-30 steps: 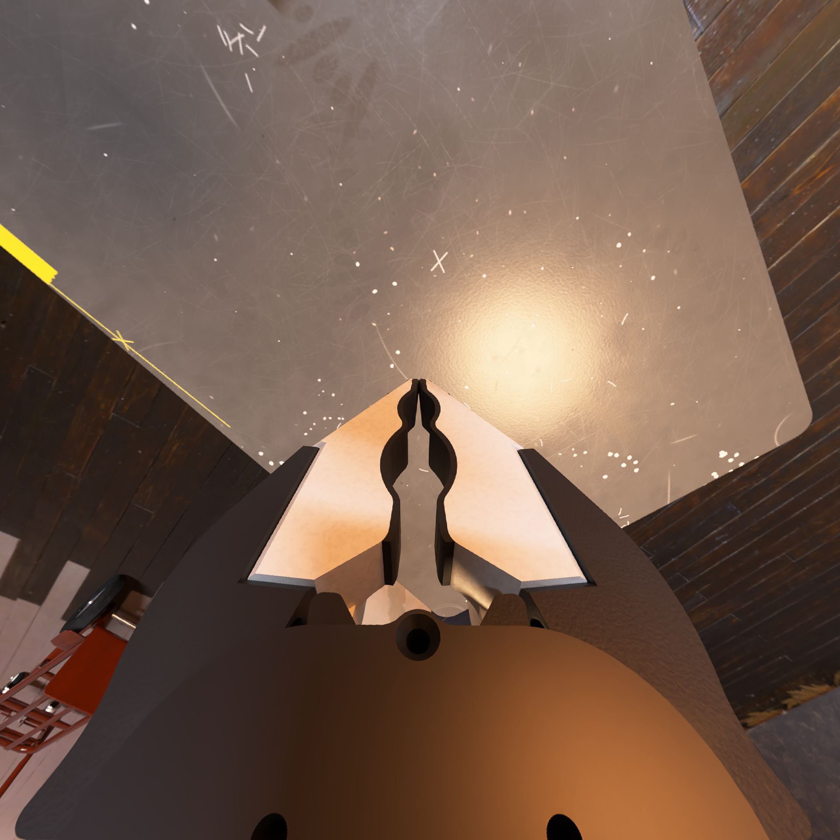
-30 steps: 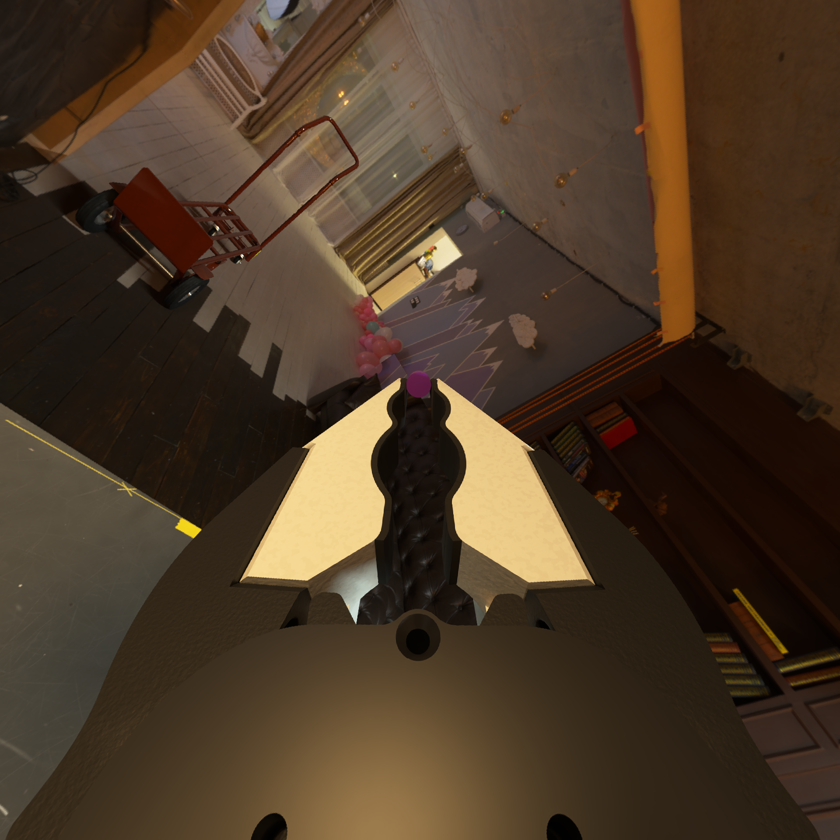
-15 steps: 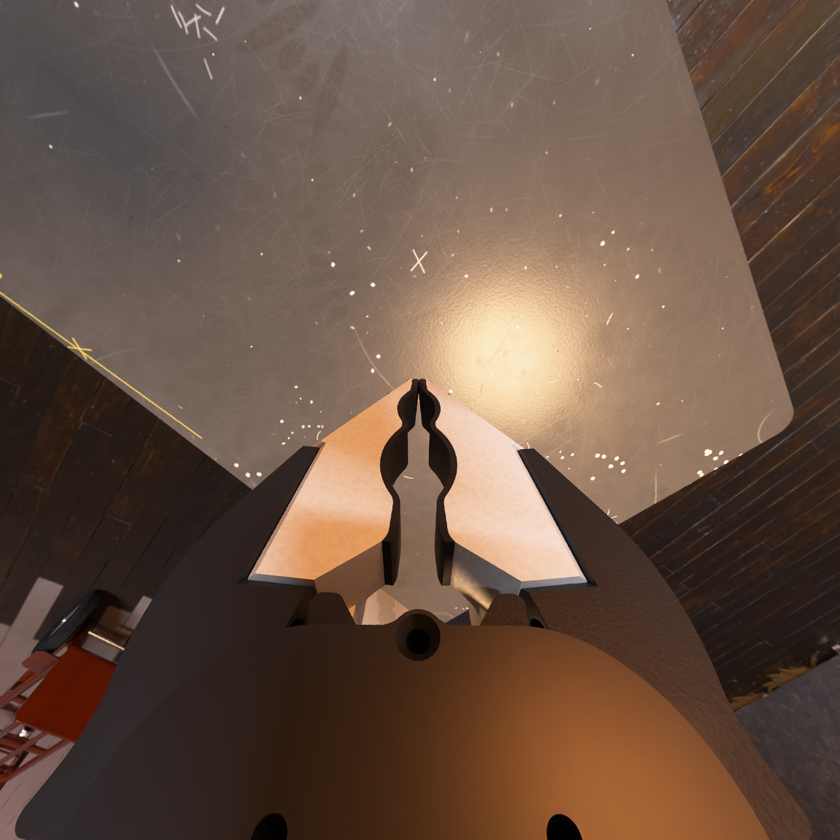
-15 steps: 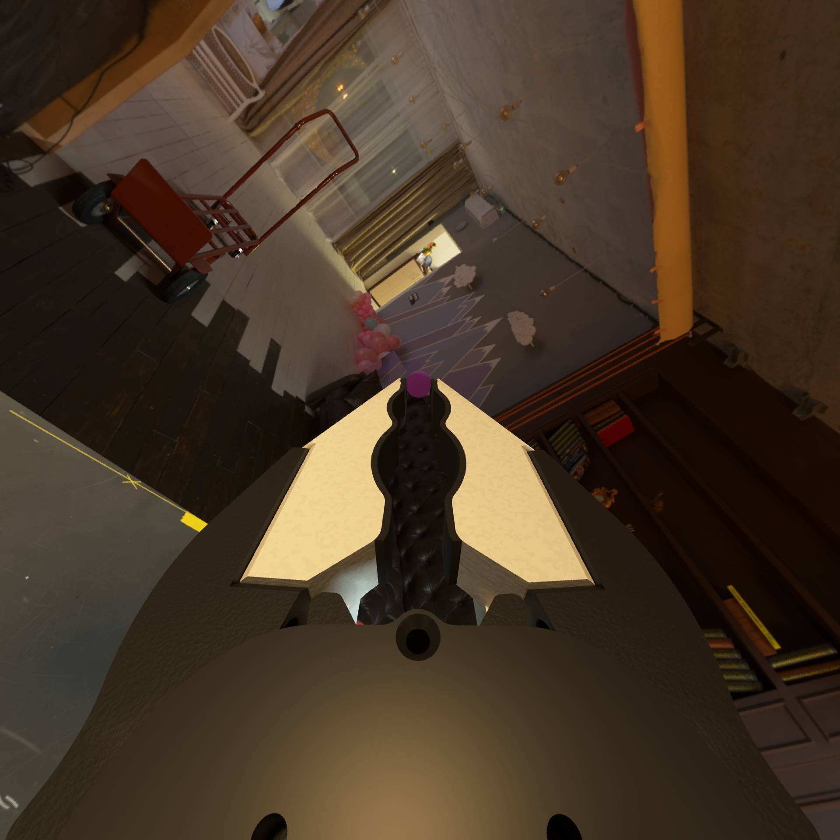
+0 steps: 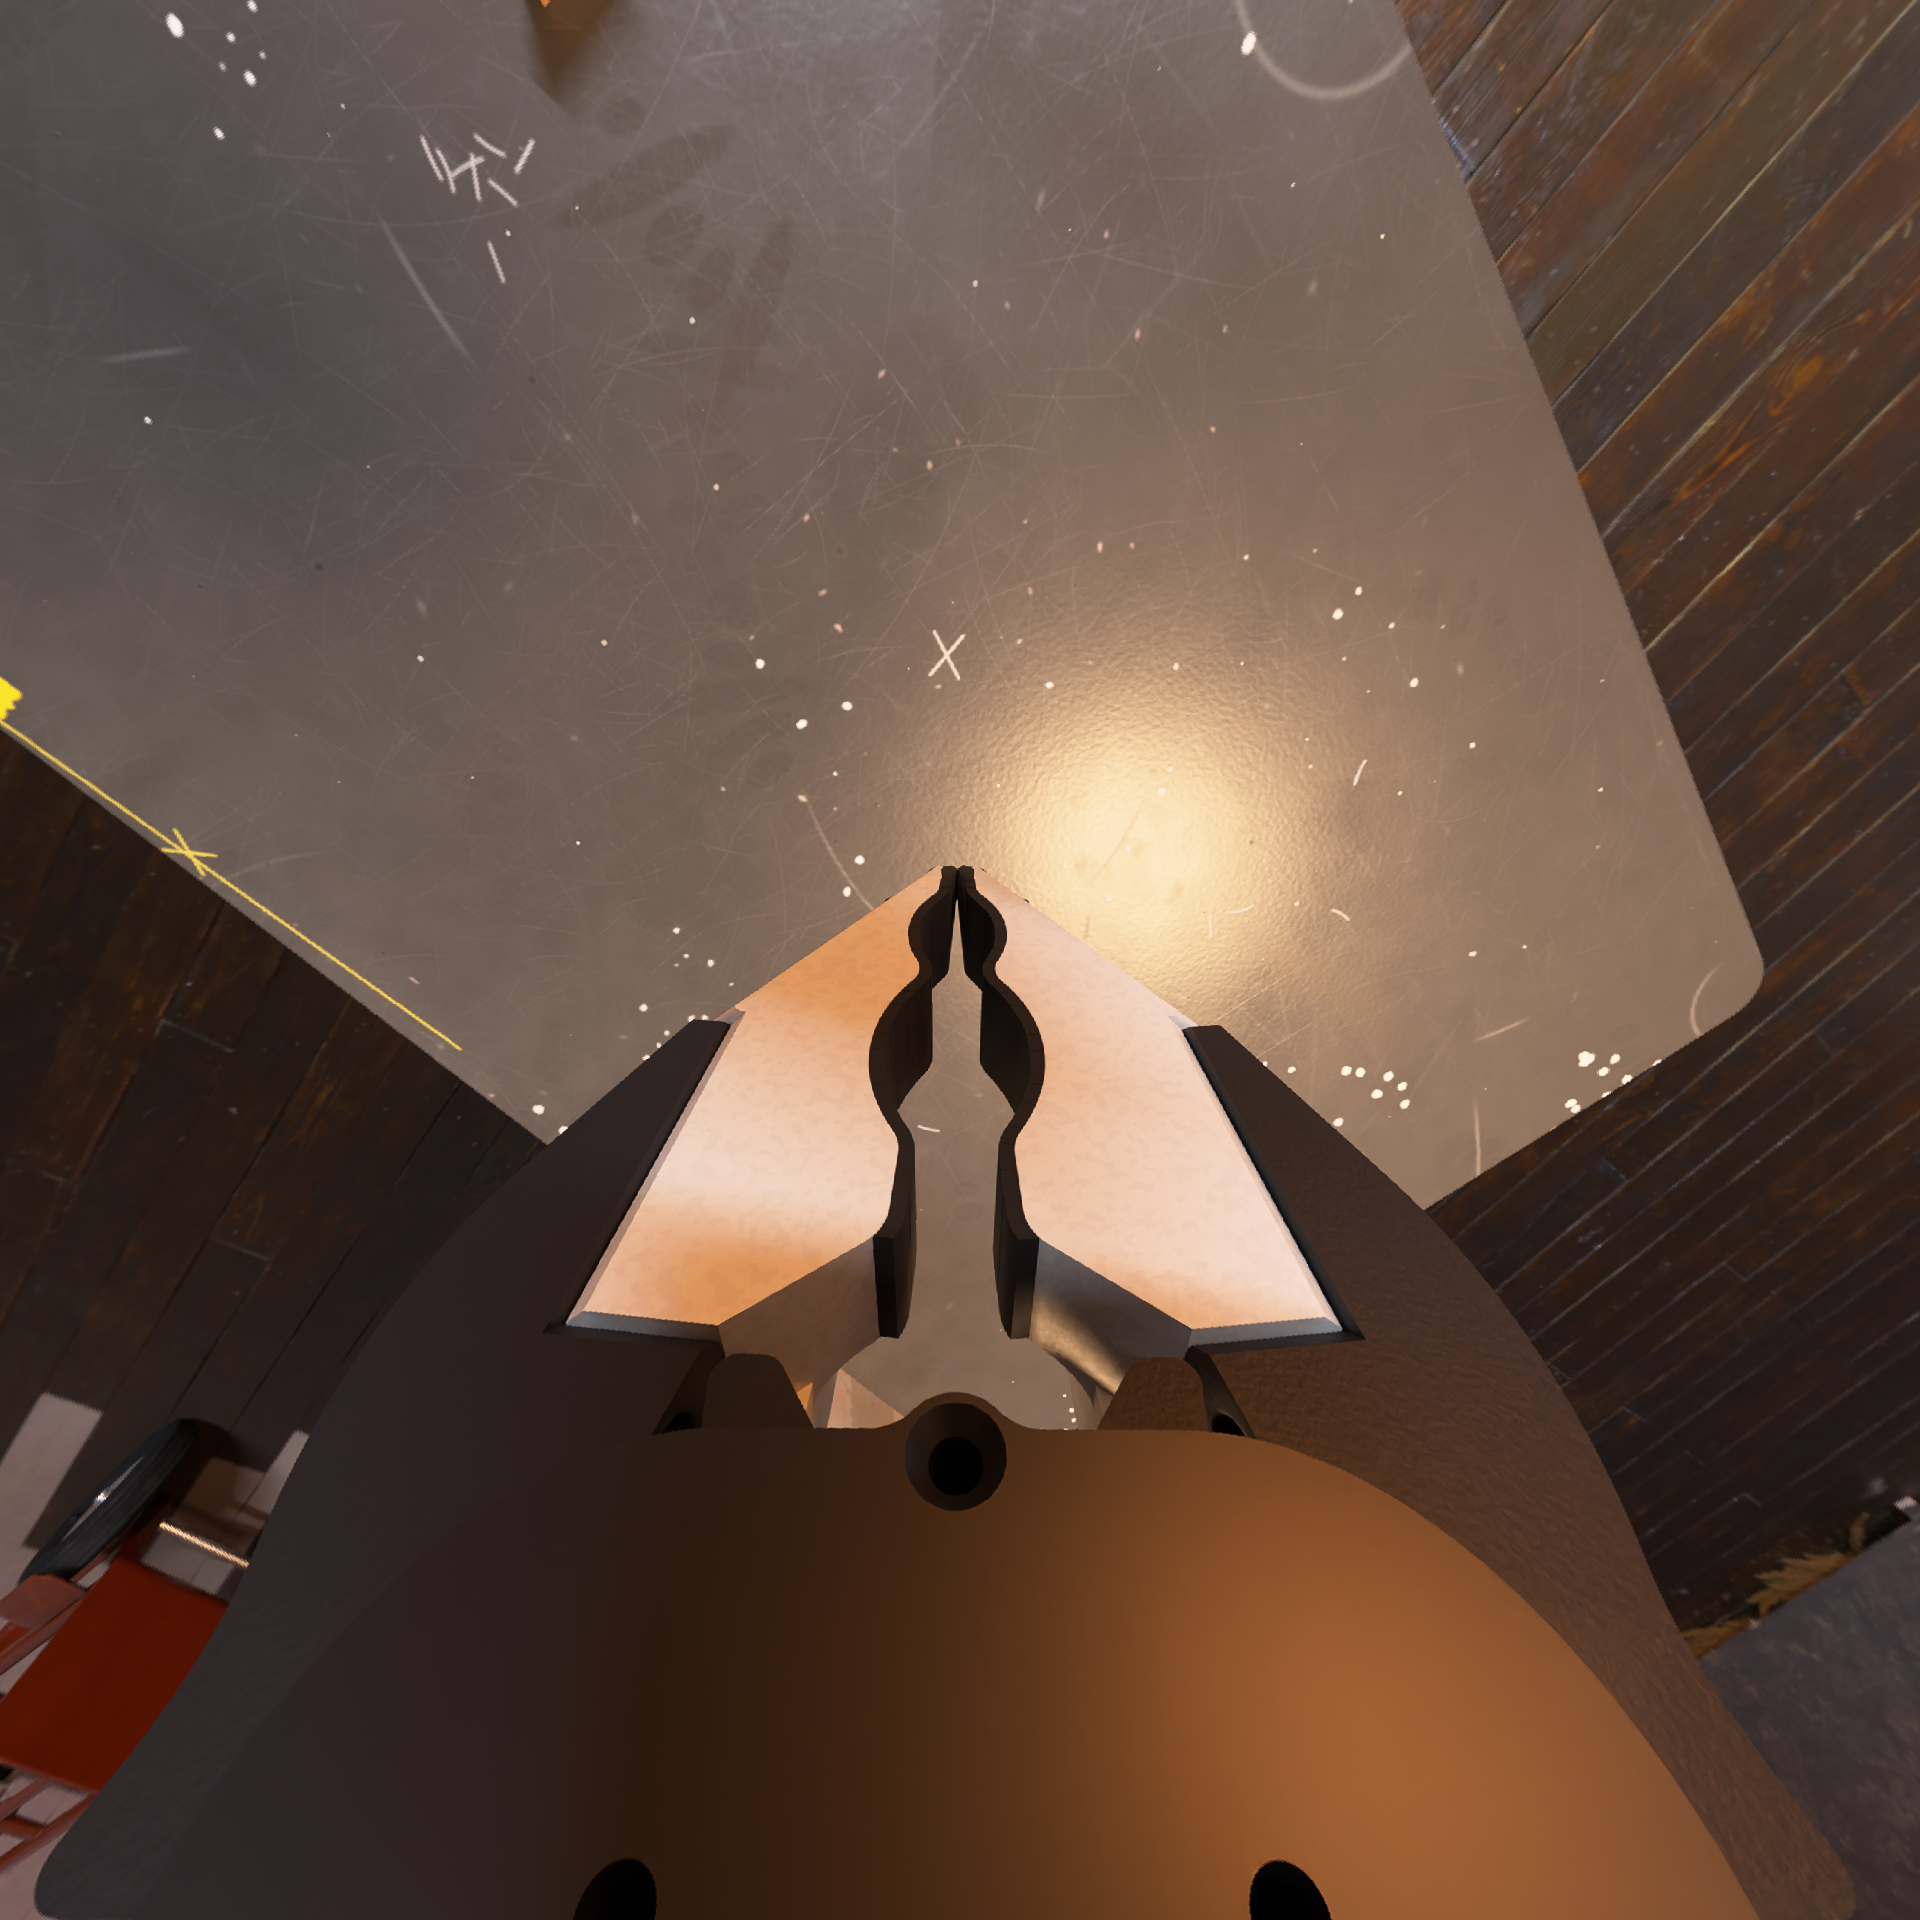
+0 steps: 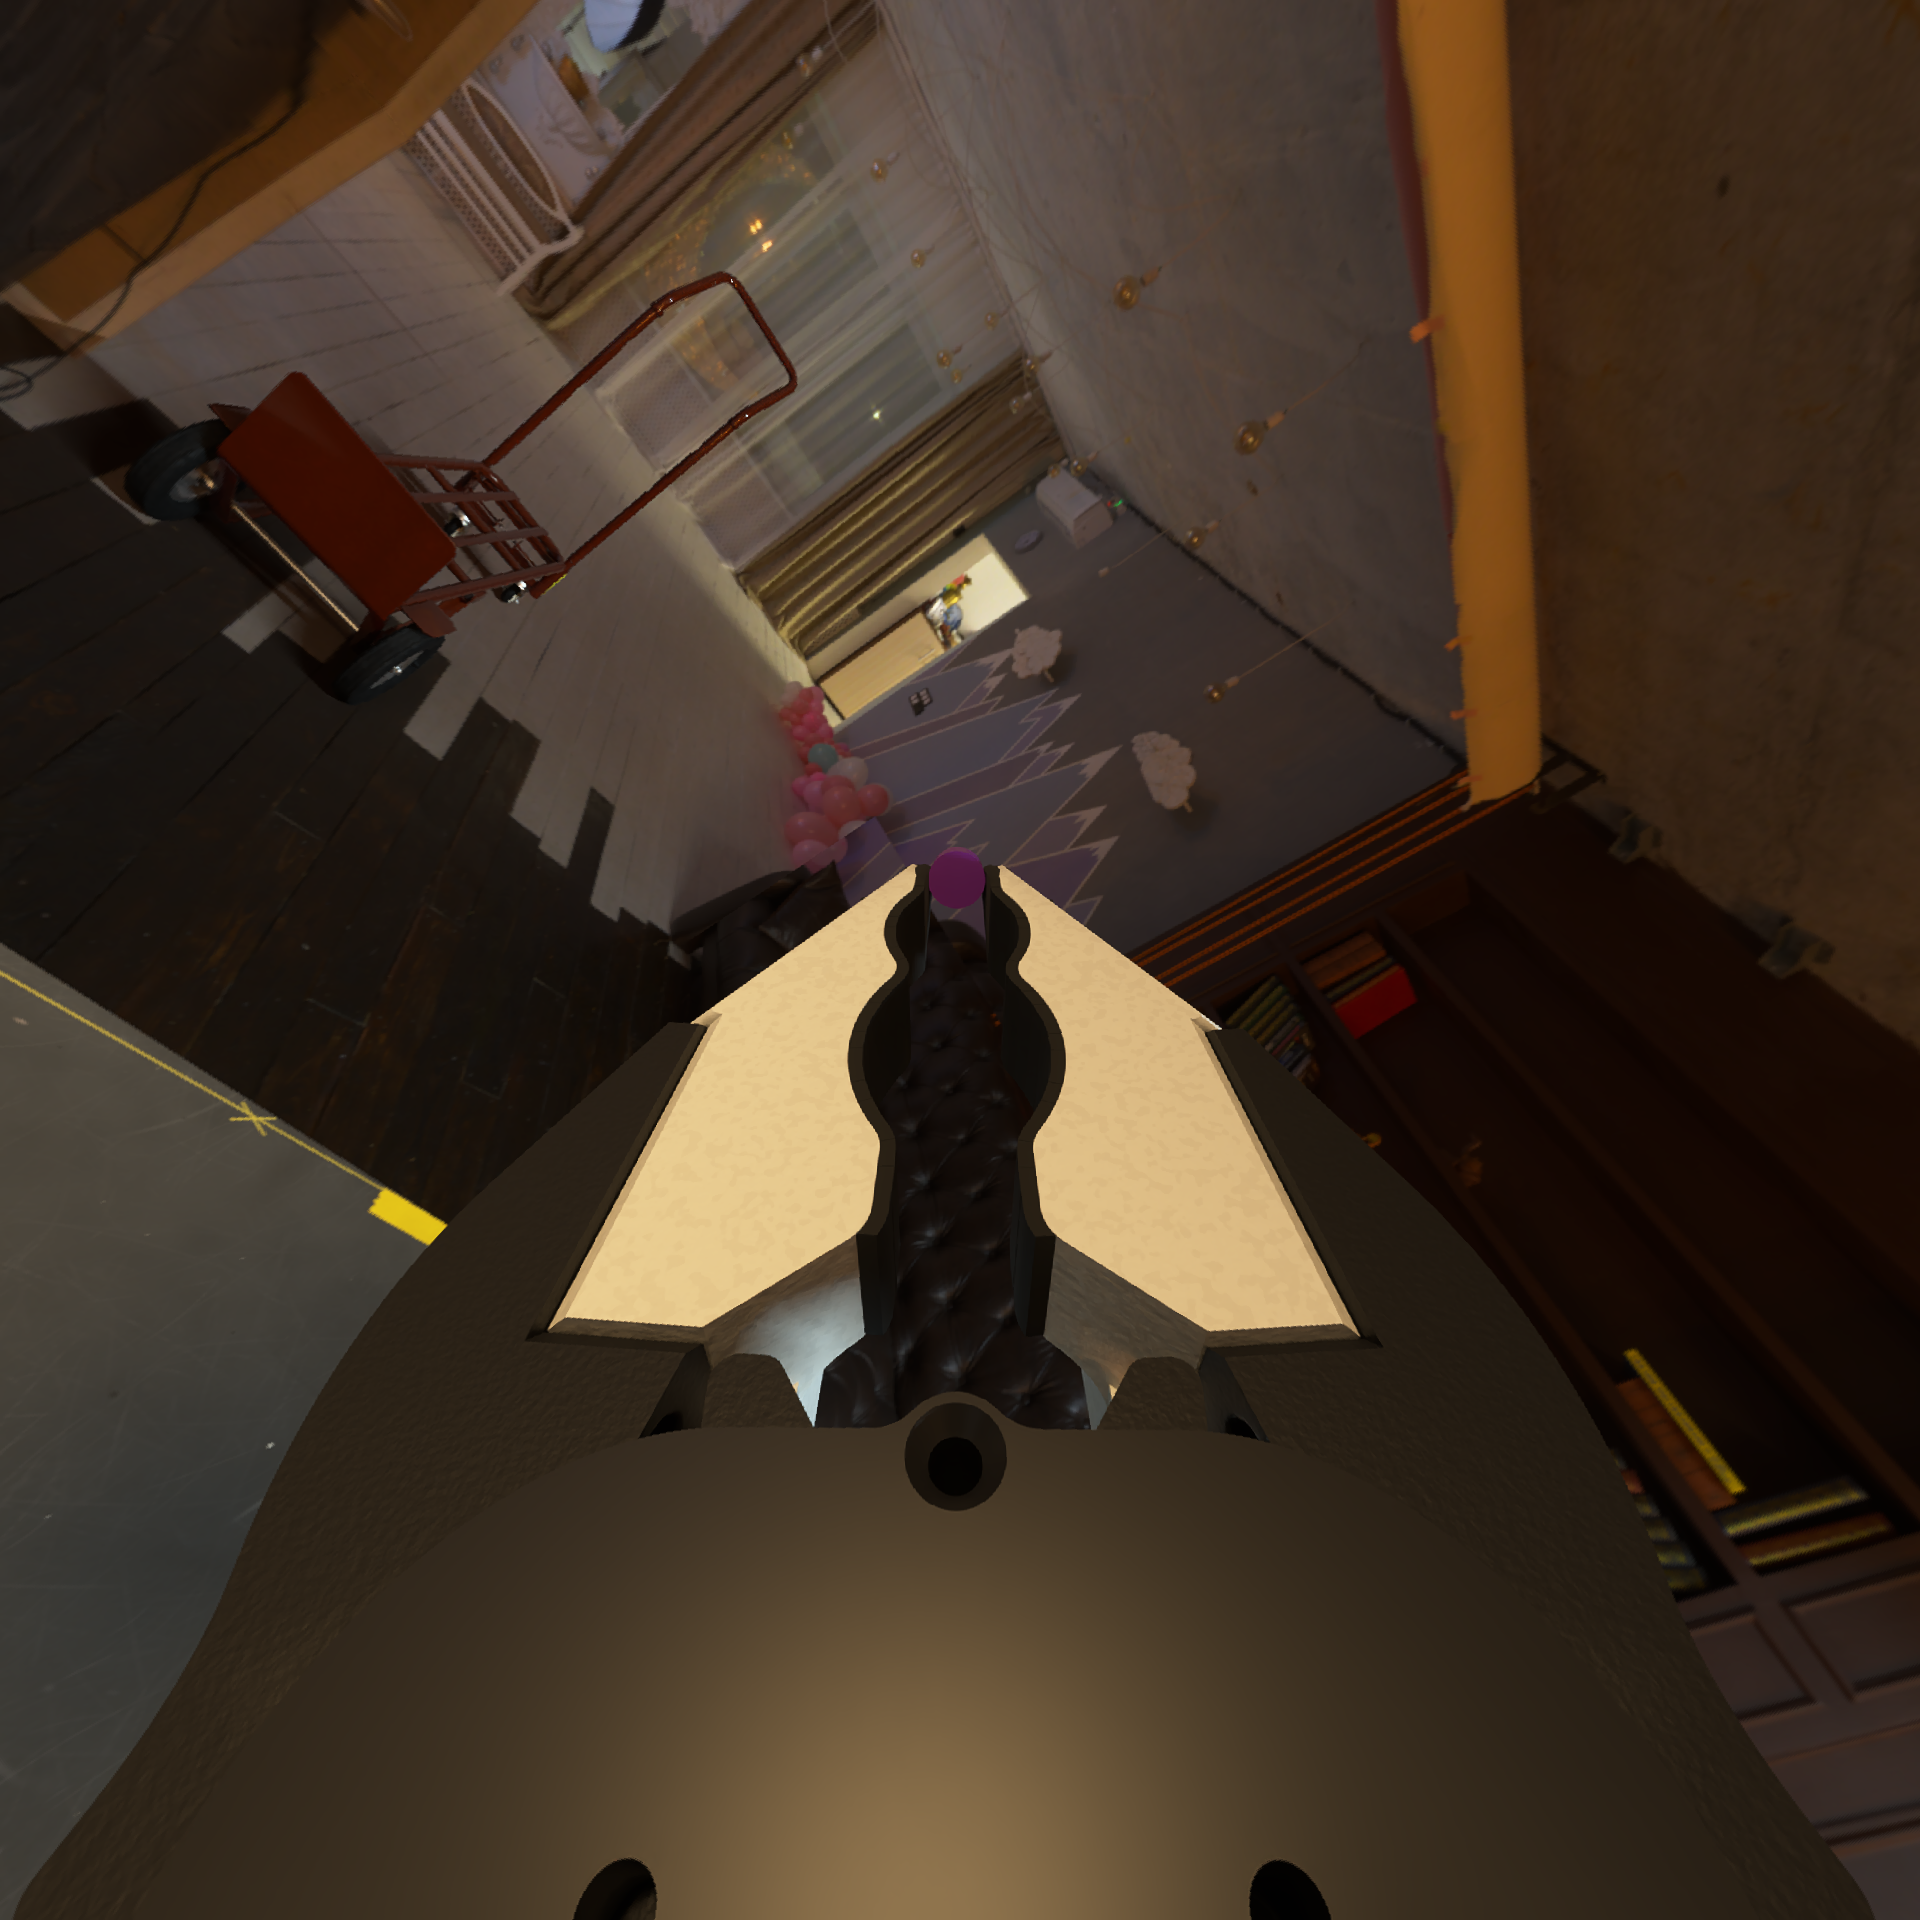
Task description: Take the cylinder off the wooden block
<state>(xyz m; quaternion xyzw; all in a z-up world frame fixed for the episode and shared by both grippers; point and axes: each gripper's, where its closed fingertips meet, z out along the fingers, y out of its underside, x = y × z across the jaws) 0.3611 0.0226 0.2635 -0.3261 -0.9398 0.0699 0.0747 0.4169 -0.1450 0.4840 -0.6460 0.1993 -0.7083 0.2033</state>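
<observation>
In the right wrist view my right gripper [image 6: 956, 883] is shut on a small purple cylinder [image 6: 955, 876], pinched at the very fingertips and held in the air, pointing out into the room. In the left wrist view my left gripper [image 5: 955, 878] is shut and empty, hovering over the scratched grey table [image 5: 727, 468]. A brown corner [image 5: 569, 26] pokes in at the top edge of that view; it may be the wooden block, but I cannot tell.
The table's rounded corner [image 5: 1745, 966] and its yellow-taped edge [image 5: 260, 914] lie close, with dark plank floor [image 5: 1714, 520] beyond. The table edge with yellow tape [image 6: 400, 1216] also shows lower left in the right wrist view. A red hand truck [image 6: 343, 509] stands far off.
The left wrist view has shifted so that more of the far table shows and a brown corner has come in at the top. The right gripper still holds the cylinder and has hardly moved.
</observation>
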